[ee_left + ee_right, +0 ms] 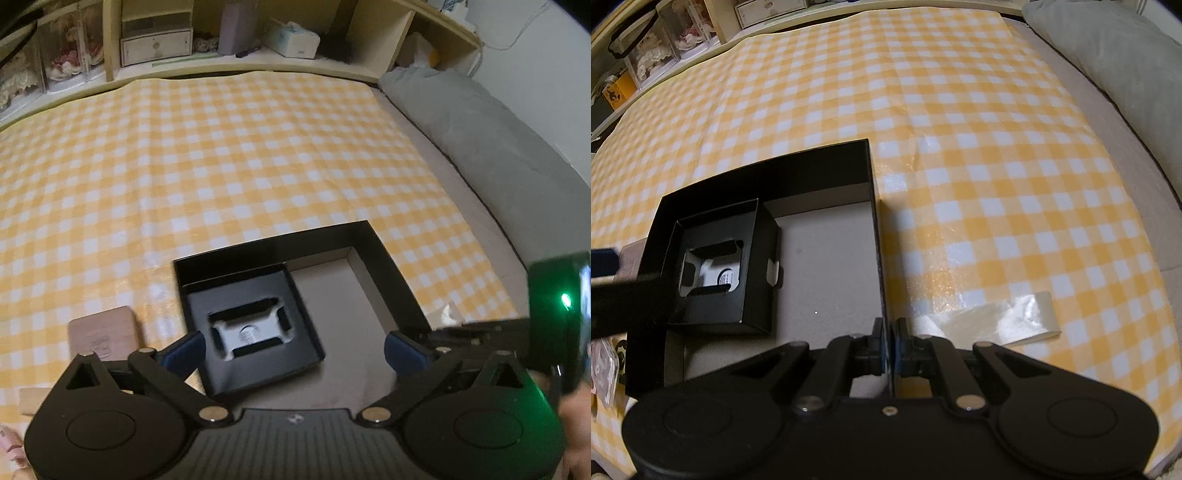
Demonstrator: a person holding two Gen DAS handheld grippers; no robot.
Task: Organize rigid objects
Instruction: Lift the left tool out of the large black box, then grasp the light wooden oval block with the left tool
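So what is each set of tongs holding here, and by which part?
The right tongs are shut on the big black box, pinching its right wall near the front corner. The left tongs stand wide open, holding nothing.

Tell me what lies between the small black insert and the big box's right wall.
Nothing: between the insert and the right wall, only the box's bare grey floor shows, clearest in the right wrist view.

Yellow-checked cloth [960, 110] under black box [827, 162], wooden block [105, 338].
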